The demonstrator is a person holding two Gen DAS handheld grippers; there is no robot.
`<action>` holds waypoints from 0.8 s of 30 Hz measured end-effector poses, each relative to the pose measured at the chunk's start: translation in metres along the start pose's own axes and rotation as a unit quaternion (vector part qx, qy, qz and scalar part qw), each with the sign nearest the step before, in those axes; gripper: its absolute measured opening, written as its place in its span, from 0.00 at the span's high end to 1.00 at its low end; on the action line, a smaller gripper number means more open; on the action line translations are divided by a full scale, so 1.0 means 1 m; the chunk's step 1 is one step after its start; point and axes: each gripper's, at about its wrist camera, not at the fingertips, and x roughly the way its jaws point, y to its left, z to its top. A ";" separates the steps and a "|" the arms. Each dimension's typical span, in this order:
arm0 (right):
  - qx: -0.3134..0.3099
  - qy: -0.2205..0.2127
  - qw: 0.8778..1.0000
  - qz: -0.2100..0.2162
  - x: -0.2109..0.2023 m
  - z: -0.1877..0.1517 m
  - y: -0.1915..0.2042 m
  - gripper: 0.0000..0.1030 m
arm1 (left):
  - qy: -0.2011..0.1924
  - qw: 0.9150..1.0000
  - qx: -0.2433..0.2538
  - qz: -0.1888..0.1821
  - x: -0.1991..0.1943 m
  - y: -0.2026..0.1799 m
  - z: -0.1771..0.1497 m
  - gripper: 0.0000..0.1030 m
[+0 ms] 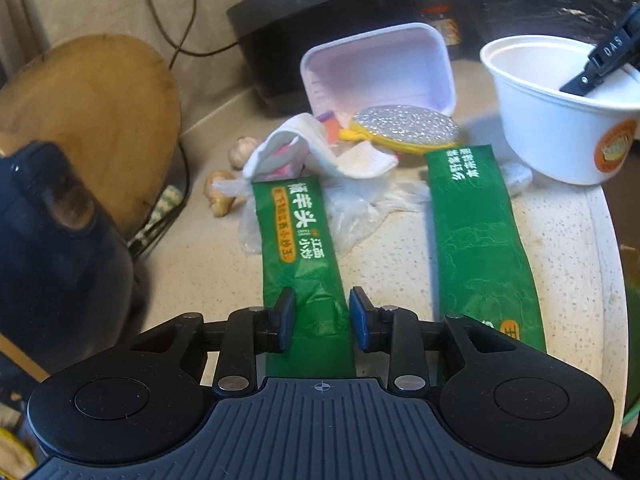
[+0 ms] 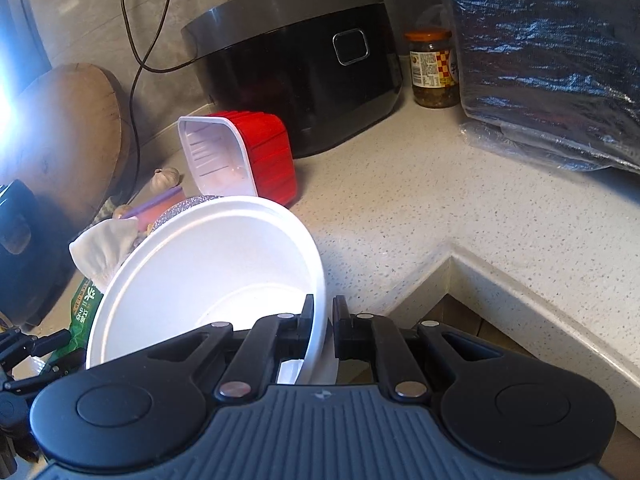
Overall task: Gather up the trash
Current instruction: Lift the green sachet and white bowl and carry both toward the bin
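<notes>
Trash sits heaped on the desk [image 2: 400, 208] near its front edge — a white bowl [image 2: 208, 264], two green wrappers, a crumpled tissue [image 1: 320, 152], clear film [image 1: 352, 208] and a red tub [image 2: 256, 152] tipped on its side. The right claw [image 2: 323, 320] is clenched on the bowl's rim, one finger inside, one outside; the bowl hides most of the heap in that view. The left claw [image 1: 322, 320] is released — its pads stand apart either side of the left wrapper [image 1: 298, 236], whose near end is cut off beneath it. The right wrapper [image 1: 480, 232] lies just beside. Right of the bowl the desk is bare up to an inward corner.
</notes>
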 end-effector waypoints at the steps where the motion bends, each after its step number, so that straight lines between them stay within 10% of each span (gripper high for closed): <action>1: 0.002 -0.001 1.000 0.000 0.001 0.000 -0.001 0.93 | 0.007 1.000 -0.008 -0.014 -0.001 0.004 0.003 0.65; 9: 0.005 -0.003 1.000 0.008 0.002 -0.001 -0.003 0.93 | -0.036 0.978 -0.102 -0.180 -0.031 0.011 0.025 0.66; 13: -0.015 -0.016 1.000 0.000 -0.003 -0.005 0.003 0.92 | -0.019 0.991 -0.017 -0.132 -0.021 -0.033 0.022 0.64; 16: -0.035 -0.023 0.999 0.002 -0.013 -0.008 0.008 0.64 | -0.028 0.994 0.030 -0.097 -0.017 -0.049 0.015 0.64; 18: -0.046 -0.043 0.998 -0.003 -0.025 -0.011 0.011 0.25 | -0.030 0.994 0.030 -0.101 -0.016 -0.048 0.012 0.63; 24: -0.061 -0.036 0.997 -0.027 -0.039 -0.016 0.021 0.21 | -0.029 0.993 0.003 -0.112 -0.009 -0.041 0.012 0.60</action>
